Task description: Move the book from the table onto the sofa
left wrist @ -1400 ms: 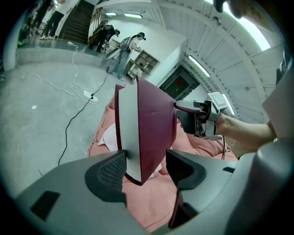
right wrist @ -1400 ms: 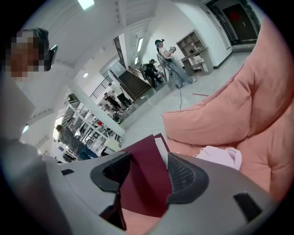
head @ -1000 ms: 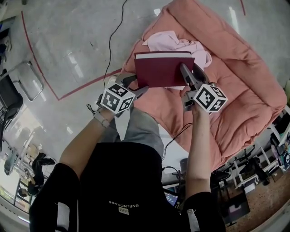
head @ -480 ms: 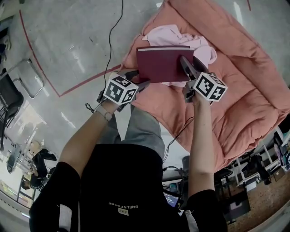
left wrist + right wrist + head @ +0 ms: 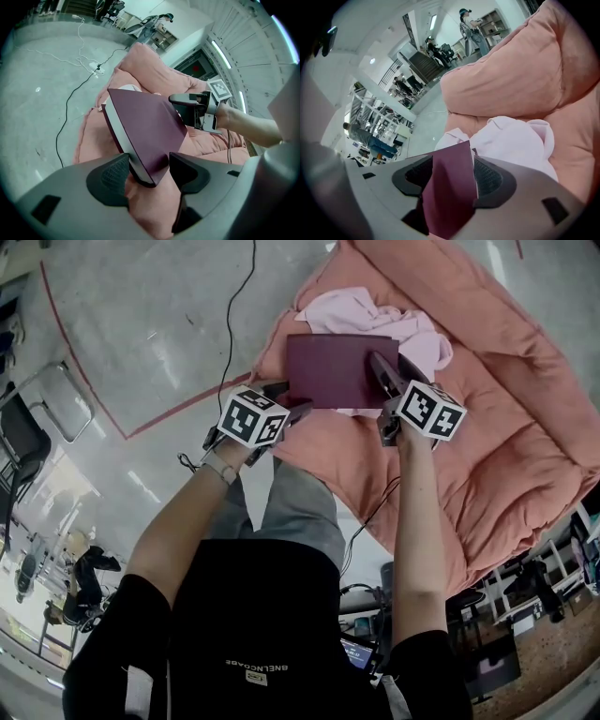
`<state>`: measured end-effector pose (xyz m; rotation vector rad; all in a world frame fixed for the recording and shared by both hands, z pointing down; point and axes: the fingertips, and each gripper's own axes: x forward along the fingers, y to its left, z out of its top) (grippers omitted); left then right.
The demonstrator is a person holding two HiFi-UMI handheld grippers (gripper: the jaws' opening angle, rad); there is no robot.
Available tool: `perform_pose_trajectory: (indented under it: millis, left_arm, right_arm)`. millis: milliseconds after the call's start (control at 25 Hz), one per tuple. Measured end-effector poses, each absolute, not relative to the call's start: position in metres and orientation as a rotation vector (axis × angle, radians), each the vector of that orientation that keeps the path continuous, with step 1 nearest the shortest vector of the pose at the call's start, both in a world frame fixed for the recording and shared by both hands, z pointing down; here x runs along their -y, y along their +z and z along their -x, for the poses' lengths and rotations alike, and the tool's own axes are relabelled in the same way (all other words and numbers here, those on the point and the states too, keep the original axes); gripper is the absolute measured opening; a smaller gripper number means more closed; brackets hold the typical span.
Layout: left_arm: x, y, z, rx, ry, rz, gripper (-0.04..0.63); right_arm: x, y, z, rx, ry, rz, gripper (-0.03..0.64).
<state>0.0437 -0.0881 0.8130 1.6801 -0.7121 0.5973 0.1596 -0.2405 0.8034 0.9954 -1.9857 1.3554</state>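
Observation:
A dark red hardcover book [image 5: 339,369] hangs in the air over the salmon-pink sofa cushion [image 5: 506,437], held by both grippers. My left gripper [image 5: 292,407] is shut on the book's near left corner; in the left gripper view that corner of the book [image 5: 145,131] sits between the jaws of the left gripper [image 5: 147,171]. My right gripper [image 5: 382,381] is shut on the right edge, and the book [image 5: 450,192] fills the gap of the right gripper [image 5: 451,176]. A crumpled pale pink cloth [image 5: 361,310] lies on the sofa just beyond the book.
A black cable [image 5: 230,324] runs over the grey floor left of the sofa, beside a red tape line [image 5: 84,381]. A metal frame [image 5: 56,404] stands at the far left. Shelving and clutter [image 5: 525,587] crowd the lower right. The person's legs stand at the sofa's near edge.
Both grippers have sunk with the book toward the sofa. The book's white page edge, visible at its top before, no longer shows in the head view.

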Motion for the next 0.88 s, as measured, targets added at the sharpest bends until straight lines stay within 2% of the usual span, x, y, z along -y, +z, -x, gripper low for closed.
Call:
perform_pose_trajectory:
  millis: [160, 360, 880]
  left_arm:
    - [0.088, 0.803, -0.031, 0.721, 0.599, -1.689, 0.275]
    - [0.092, 0.788, -0.054, 0.704, 0.606, -1.69, 0.275]
    - [0.091, 0.74, -0.018, 0.717, 0.589, -1.783, 0.275]
  right_arm:
    - [0.237, 0.798, -0.146, 1.982, 1.34, -0.997, 0.275]
    - [0.242, 0.783, -0.184, 1.949, 1.328, -1.061, 0.275]
    - [0.236, 0.733, -0.177, 1.986, 1.281, -1.153, 0.275]
